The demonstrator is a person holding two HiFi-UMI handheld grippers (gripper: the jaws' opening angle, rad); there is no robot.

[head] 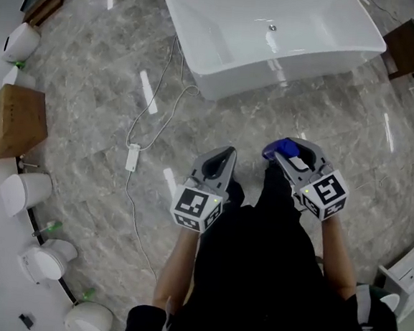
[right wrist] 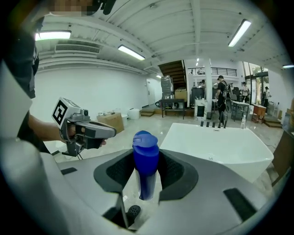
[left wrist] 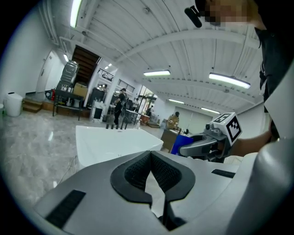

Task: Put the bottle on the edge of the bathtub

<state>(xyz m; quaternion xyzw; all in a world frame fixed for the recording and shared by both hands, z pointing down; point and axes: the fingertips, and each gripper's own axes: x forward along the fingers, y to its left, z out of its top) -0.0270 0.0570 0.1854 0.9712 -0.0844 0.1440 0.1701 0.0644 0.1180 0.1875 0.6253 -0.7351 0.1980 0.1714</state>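
A blue bottle (right wrist: 145,160) with a blue cap stands upright between the pads of my right gripper (right wrist: 146,173), which is shut on it. In the head view the bottle (head: 277,149) shows at the tip of the right gripper (head: 288,156), held above the marble floor. The white bathtub (head: 309,73) stands a good way ahead; its rim (right wrist: 220,137) lies beyond the bottle. My left gripper (head: 220,159) is held beside the right one, its jaws shut with nothing between them (left wrist: 154,176). From the left gripper view the tub (left wrist: 115,142) is ahead.
A white cable and power strip (head: 132,157) lie on the floor left of the tub. A cardboard box (head: 16,121) and several toilets (head: 24,192) line the left wall. A wooden cabinet (head: 412,46) stands right of the tub, a white unit (head: 406,272) at lower right.
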